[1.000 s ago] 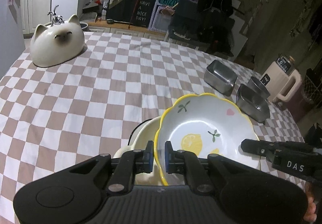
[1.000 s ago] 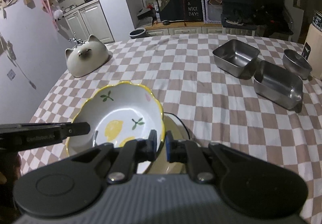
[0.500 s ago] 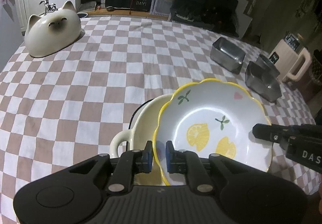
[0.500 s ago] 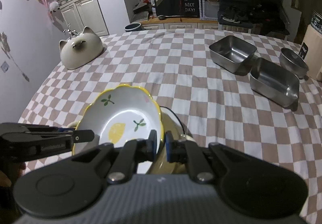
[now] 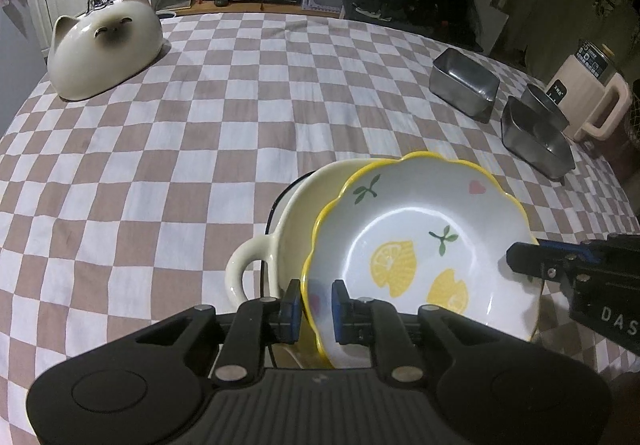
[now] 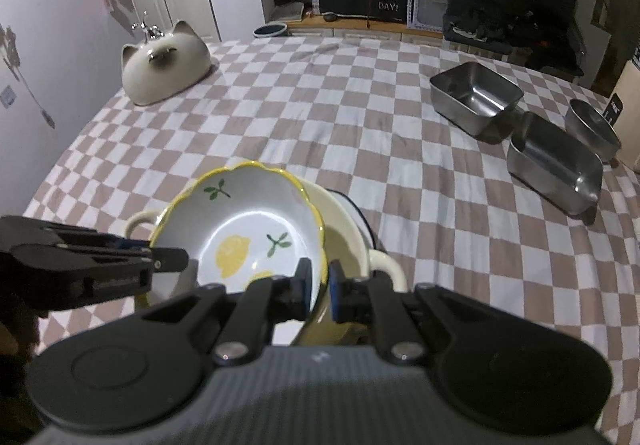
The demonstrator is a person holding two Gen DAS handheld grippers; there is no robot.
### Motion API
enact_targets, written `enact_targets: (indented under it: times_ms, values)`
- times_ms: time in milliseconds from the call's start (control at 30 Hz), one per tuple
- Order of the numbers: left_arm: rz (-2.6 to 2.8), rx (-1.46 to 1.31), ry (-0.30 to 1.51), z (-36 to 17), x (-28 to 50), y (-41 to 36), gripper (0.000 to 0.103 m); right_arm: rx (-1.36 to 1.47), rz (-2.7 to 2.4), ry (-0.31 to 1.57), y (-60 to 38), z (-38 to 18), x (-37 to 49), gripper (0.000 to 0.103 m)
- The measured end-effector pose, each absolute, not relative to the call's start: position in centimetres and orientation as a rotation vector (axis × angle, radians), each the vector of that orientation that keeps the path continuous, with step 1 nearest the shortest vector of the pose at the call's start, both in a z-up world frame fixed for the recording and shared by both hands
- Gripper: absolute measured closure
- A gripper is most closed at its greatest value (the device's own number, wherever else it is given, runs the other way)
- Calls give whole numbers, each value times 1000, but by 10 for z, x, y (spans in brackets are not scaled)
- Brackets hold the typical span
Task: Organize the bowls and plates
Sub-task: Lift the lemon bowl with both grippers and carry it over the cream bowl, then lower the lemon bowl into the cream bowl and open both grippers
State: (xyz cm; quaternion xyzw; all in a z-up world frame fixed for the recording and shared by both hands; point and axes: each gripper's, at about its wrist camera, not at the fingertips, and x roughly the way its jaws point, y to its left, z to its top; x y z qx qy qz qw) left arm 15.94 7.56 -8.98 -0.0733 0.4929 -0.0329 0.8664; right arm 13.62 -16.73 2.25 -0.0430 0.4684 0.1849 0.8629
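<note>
Both wrist views look steeply down, close over the same lemon bowl (image 5: 420,245).

The left matte black plastic two-finger gripper (image 5: 316,307) has blue pads, silver round screws and a ribbed grey housing. The right matte black plastic two-finger gripper (image 6: 318,285) looks alike; white letters "DAS" mark its side.
</note>
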Motion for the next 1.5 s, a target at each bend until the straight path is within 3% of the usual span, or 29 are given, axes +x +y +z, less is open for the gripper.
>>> enact_targets:
  times_ms: [433,1067,1133,1200,1333,1500]
  values:
    - [-69,-159,1024,-88,159,75,84,-30,366,1061,-168,10,148,86]
    - [-73,-180,1008,-85,159,78,82,5,351,1073,-165,9,147,86]
    - [-80,-206,1005,-84,159,81,82,29,352,1091,-165,8,148,81]
    - [-91,-232,999,-83,159,83,82,74,355,1121,-168,4,151,68]
    - [-102,-238,977,-77,158,84,79,132,342,1131,-172,2,153,57]
    - [-103,-256,984,-75,158,88,79,190,380,1088,-181,10,152,56]
